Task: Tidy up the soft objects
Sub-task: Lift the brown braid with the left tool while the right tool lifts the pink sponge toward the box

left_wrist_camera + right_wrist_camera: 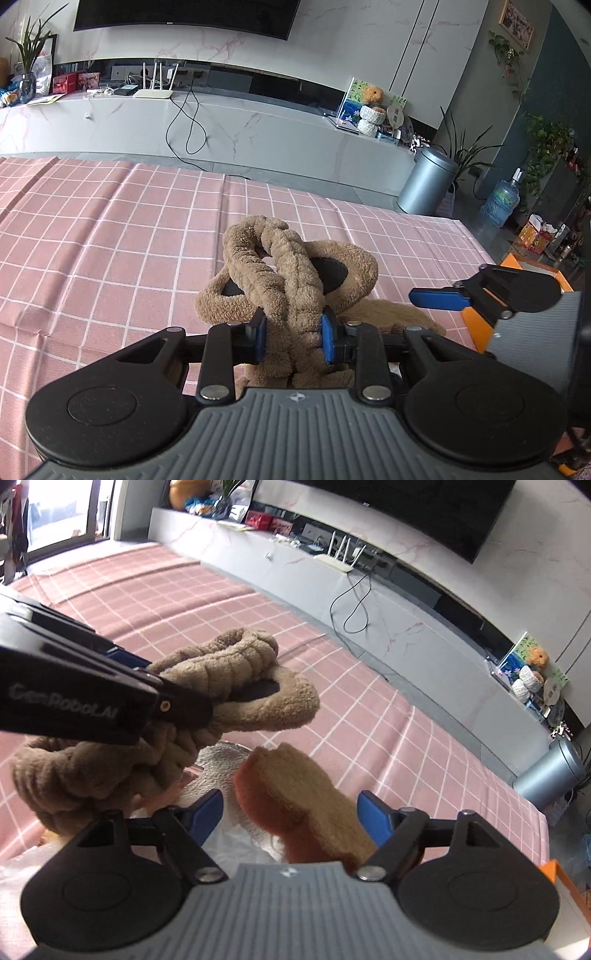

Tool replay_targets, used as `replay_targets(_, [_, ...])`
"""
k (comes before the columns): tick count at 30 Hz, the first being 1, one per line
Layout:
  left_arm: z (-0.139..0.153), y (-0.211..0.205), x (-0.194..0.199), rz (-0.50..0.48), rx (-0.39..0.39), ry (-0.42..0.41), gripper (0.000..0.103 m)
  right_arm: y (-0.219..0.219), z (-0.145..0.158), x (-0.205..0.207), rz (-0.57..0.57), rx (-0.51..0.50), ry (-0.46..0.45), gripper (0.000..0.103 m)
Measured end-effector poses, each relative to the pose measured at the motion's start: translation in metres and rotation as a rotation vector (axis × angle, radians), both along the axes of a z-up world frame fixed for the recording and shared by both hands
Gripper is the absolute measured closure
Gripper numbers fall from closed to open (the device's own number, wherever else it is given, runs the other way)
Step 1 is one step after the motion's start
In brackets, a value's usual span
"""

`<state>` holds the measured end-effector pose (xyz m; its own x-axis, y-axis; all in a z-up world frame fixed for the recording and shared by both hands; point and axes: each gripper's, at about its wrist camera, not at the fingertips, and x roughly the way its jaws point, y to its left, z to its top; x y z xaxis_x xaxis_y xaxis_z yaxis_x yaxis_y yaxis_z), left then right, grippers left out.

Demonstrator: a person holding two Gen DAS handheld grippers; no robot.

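My left gripper [293, 338] is shut on a brown plush slipper [291, 273] and holds it above the pink checked tablecloth [110, 258]. The same slipper [229, 686] shows in the right wrist view, held by the left gripper's black body [74, 698]. My right gripper [291, 814] is open, its blue pads on either side of a tan and orange plush piece [306, 801] without pinching it. A white fluffy item [221, 771] lies beneath. My right gripper also shows at the right of the left wrist view [439, 299].
An orange box edge [476, 325] is at the table's right end. Beyond the table is a grey marble TV bench [221, 122] with a router and cables, a silver bin [428, 181], plants and a water bottle [500, 203].
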<state>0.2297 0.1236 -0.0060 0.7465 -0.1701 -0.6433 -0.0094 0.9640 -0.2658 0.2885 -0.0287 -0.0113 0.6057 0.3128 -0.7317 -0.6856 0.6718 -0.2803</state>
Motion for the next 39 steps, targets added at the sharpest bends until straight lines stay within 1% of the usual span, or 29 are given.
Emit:
replay_targets(4, [-0.002,-0.001,0.000,-0.003,0.004,0.004,0.071,0.009,-0.016,0.011,-0.001,-0.047,0.022,0.023])
replay_targets(6, [-0.003,-0.002,0.001,-0.005,0.003,0.007,0.071,0.010,-0.021,0.015,-0.010,-0.061,0.026,0.026])
replay_targets(7, [-0.003,-0.002,0.001,-0.005,0.006,0.006,0.071,0.009,-0.023,0.016,-0.015,-0.061,0.030,0.032])
replay_targets(9, [-0.003,-0.002,0.001,-0.005,0.009,0.005,0.071,0.008,-0.023,0.018,-0.026,-0.053,0.034,0.033])
replay_targets(11, [-0.004,-0.003,0.000,-0.007,0.014,0.004,0.071,0.007,-0.022,0.016,-0.028,-0.049,0.028,0.041])
replay_targets(12, [-0.004,-0.003,0.000,-0.005,0.015,0.003,0.071,0.007,-0.021,0.015,-0.026,-0.048,0.020,0.043])
replay_targets(14, [-0.003,-0.004,0.000,-0.004,0.017,0.002,0.071,0.007,-0.016,0.012,-0.027,-0.047,-0.003,0.052])
replay_targets(19, [0.000,-0.007,-0.005,-0.002,0.029,-0.020,0.071,-0.006,0.004,0.012,-0.067,0.004,-0.031,0.055])
replay_targets(21, [0.004,-0.009,-0.009,-0.004,0.048,-0.033,0.071,-0.013,0.013,0.011,-0.091,0.021,-0.065,0.056])
replay_targets(23, [0.011,-0.013,-0.013,-0.008,0.077,-0.050,0.071,-0.022,0.024,0.009,-0.115,0.057,-0.077,0.056])
replay_targets(26, [0.026,-0.018,-0.022,-0.011,0.094,-0.083,0.071,-0.035,0.041,0.002,-0.142,0.106,-0.074,0.057])
replay_targets(31, [0.057,-0.035,-0.038,-0.029,0.104,-0.145,0.071,-0.056,0.067,-0.023,-0.160,0.178,-0.097,0.057])
replay_targets(35, [0.081,-0.051,-0.053,-0.053,0.093,-0.190,0.071,-0.075,0.092,-0.044,-0.169,0.247,-0.104,0.057])
replay_targets(39, [0.103,-0.073,-0.065,-0.104,0.070,-0.223,0.071,-0.101,0.117,-0.064,-0.177,0.309,-0.078,0.057])
